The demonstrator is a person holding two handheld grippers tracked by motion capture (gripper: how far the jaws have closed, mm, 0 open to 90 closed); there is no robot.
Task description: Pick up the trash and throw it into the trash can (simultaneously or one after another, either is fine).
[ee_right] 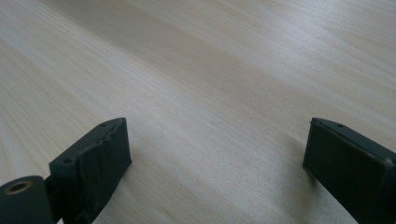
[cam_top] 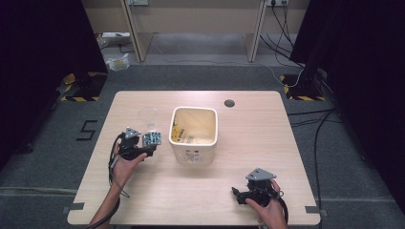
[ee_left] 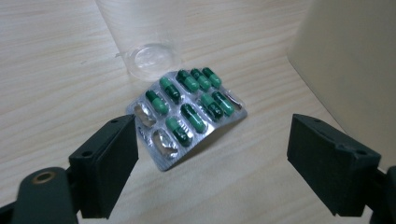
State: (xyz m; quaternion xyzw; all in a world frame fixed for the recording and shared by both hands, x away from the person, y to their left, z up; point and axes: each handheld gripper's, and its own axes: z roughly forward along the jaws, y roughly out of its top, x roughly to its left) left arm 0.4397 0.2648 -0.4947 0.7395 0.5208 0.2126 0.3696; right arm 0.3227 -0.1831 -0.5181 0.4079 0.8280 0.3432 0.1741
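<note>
The left gripper (ee_left: 212, 154) hovers released, jaws spread wide, just above the bench (ee_left: 56, 70). One blister pack (ee_left: 187, 114) lies just ahead of it, between the jaws' lines and touching neither, one edge lifted. It carries ten green capsules; three pockets look emptied. One clear plastic cup (ee_left: 152, 58) stands just beyond the pack, and one cream bin (ee_left: 350, 60) rises ahead to the gripper's right. The right gripper (ee_right: 215, 163) is released too, over bare bench.
</note>
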